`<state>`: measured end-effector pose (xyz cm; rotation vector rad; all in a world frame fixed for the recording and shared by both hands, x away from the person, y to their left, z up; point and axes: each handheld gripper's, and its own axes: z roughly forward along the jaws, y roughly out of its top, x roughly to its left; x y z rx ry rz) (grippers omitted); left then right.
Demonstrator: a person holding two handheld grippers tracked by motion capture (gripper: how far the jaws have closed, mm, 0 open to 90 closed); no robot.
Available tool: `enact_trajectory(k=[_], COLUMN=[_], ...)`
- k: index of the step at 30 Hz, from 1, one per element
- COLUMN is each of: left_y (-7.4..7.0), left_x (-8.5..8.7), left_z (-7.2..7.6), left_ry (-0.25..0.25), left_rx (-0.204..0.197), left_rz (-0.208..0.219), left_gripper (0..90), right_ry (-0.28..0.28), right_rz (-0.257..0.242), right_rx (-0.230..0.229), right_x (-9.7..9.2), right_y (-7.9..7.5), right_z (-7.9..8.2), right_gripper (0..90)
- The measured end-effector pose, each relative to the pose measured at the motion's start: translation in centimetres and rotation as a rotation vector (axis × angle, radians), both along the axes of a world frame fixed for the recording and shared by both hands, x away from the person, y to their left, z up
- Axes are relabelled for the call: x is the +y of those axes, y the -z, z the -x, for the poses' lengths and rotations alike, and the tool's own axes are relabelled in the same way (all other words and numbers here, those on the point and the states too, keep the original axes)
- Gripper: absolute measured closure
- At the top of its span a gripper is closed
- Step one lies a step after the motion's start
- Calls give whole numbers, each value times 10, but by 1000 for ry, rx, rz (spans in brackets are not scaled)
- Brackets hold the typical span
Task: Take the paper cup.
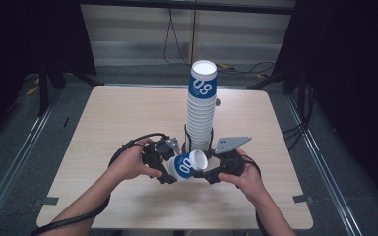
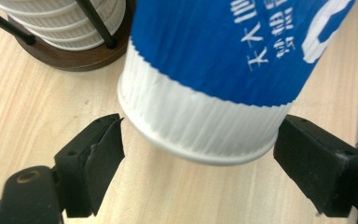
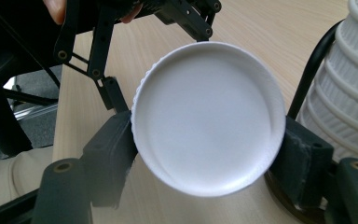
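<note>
Where the person's forearms enter from the near edge in the high view, the left hand [image 1: 128, 164] holds the left gripper [image 1: 163, 164] at the middle of the pale wooden surface [image 1: 103, 123]. In the left gripper view its jaws stand apart on either side of the rim end of a blue-and-white paper cup [image 2: 223, 79]; a gap shows between the left pad and the ribbed white band, while the right pad sits just beside the rim, and contact there cannot be told. The cup [image 1: 187, 164] lies tipped on its side between the two grippers, its closed white base facing the right gripper [image 1: 211, 169]. In the right gripper view the jaws are clamped on that base end [image 3: 207, 116], one pad pressing each side of the round white disc. The right hand [image 1: 248, 177] carries this gripper, whose grey three-cornered plate [image 1: 232, 143] points toward the far side.

Just behind the held cup stands a tall stack of cups [image 1: 201, 105], white and ribbed below, with a blue band bearing white figures on the topmost one. The stack rests on a round dark wooden base [image 2: 81, 56] with thin black upright rods [image 2: 98, 23] around it. Further right in the right gripper view, the stack's ribbed rims [image 3: 349, 88] appear close beside the right jaw.
</note>
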<state>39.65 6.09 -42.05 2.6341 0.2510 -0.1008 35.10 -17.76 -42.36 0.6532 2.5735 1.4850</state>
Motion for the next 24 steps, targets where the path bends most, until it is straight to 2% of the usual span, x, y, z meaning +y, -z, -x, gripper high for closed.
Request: enact_trajectory(k=[5,8,13,16,19,20,21,23,24], left_y=[1,3,6,8,8,8,9,9,10], left_x=[6,11,15,16,18,19,19,20,21], left_z=[-2,-2,-2,-1,0,-1,0,-1,0], left_ry=[-4,-33,-36,-44,-62,-51,-69,-70,-95], left_rx=[1,7,11,19,24,25,31,32,44], left_rz=[7,30,44,75,87,91,105,117,137], left_gripper=[158,158,158,158,158,158,158,158,158], right_ry=[3,2,9,16,23,24,24,26,27], right_rz=[3,-2,-1,-6,-12,-14,-13,-14,-12], right_rx=[1,0,-3,-6,-5,-3,-5,-7,-11], right_x=[0,-1,-1,-3,-5,-5,-6,-6,-6], right_y=[0,-1,-1,-2,-3,-3,-3,-3,-4], right_z=[0,0,0,0,0,0,0,0,0], right_gripper=[280,279,279,279,279,279,279,278,278])
